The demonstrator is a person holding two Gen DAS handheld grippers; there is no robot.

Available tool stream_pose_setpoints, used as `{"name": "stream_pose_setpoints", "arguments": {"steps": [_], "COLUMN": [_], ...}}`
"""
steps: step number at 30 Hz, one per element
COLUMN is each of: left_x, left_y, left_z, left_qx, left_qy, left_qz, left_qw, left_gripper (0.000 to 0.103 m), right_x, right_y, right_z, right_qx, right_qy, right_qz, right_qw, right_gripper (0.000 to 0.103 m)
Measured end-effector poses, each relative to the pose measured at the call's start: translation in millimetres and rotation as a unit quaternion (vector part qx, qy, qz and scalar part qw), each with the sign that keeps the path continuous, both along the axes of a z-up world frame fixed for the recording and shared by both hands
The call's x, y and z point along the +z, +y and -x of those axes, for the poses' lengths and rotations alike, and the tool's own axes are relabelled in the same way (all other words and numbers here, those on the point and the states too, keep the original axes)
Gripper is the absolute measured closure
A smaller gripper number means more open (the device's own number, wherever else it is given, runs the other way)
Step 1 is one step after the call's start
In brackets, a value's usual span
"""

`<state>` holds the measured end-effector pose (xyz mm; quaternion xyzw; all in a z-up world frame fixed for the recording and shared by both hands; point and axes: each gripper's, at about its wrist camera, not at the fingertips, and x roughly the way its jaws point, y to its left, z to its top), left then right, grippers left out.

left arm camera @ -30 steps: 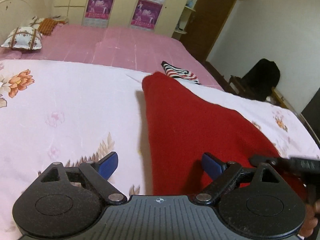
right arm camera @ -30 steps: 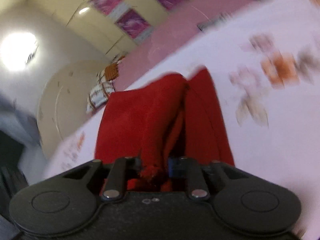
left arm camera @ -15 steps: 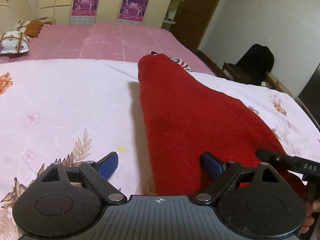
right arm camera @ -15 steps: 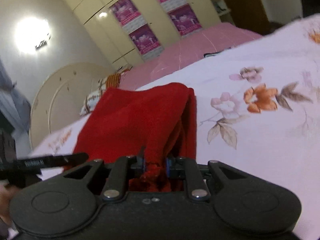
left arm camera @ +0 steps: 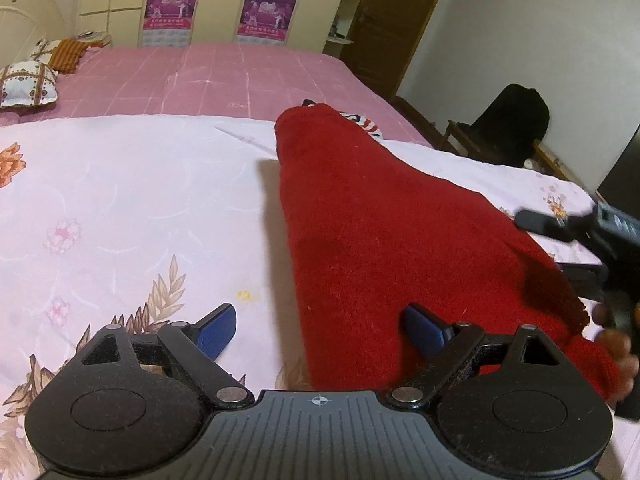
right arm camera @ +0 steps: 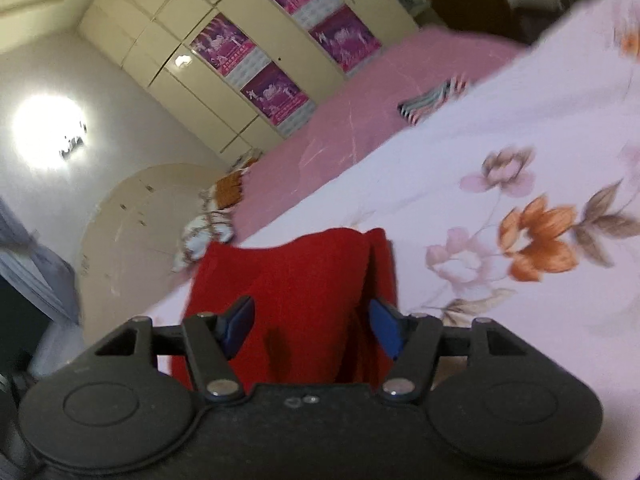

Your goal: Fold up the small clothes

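A red knitted garment (left arm camera: 380, 232) lies folded lengthwise on the pale floral bedspread (left arm camera: 120, 208), running from near me to the far middle. My left gripper (left arm camera: 320, 330) is open and empty, straddling the garment's near left edge, with one blue pad on the sheet and the other on the red cloth. In the right wrist view the same garment (right arm camera: 304, 288) lies just ahead of my right gripper (right arm camera: 312, 326), which is open and empty, jaws apart over the cloth's near end. The right gripper also shows at the right edge of the left wrist view (left arm camera: 600, 240).
A striped cloth (left arm camera: 360, 122) lies past the garment's far end on the pink sheet (left arm camera: 220, 76). Pillows (left arm camera: 28, 84) sit at the far left by the headboard. A dark chair (left arm camera: 512, 124) stands at the right of the bed. Wardrobes line the back wall.
My right gripper was shut on the red garment's near end and has opened, letting it go. The left gripper stayed open and the garment settled flatter on the bed.
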<state>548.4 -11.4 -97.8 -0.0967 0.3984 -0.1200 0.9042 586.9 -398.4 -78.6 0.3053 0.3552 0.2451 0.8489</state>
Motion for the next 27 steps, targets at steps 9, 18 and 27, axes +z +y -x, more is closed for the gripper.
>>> {"name": "stream_pose_setpoints", "arguments": {"steps": [9, 18, 27], "left_x": [1, 1, 2], "left_y": [-8, -8, -10], "left_z": [-2, 0, 0], "left_qx": [0.004, 0.010, 0.013], "left_qy": [-0.001, 0.003, 0.006], "left_qz": [-0.014, -0.026, -0.032], "left_qw": [0.9999, 0.9996, 0.9994], "left_gripper": [0.012, 0.008, 0.008], "right_x": [19, 33, 26], "right_y": [28, -6, -14], "right_z": [-3, 23, 65], "right_qx": [0.032, -0.018, 0.025], "right_qy": [-0.092, -0.054, -0.011], "right_qz": [0.123, 0.063, 0.045], "right_qw": [0.988, 0.996, 0.999], "right_gripper": [0.088, 0.048, 0.053]}}
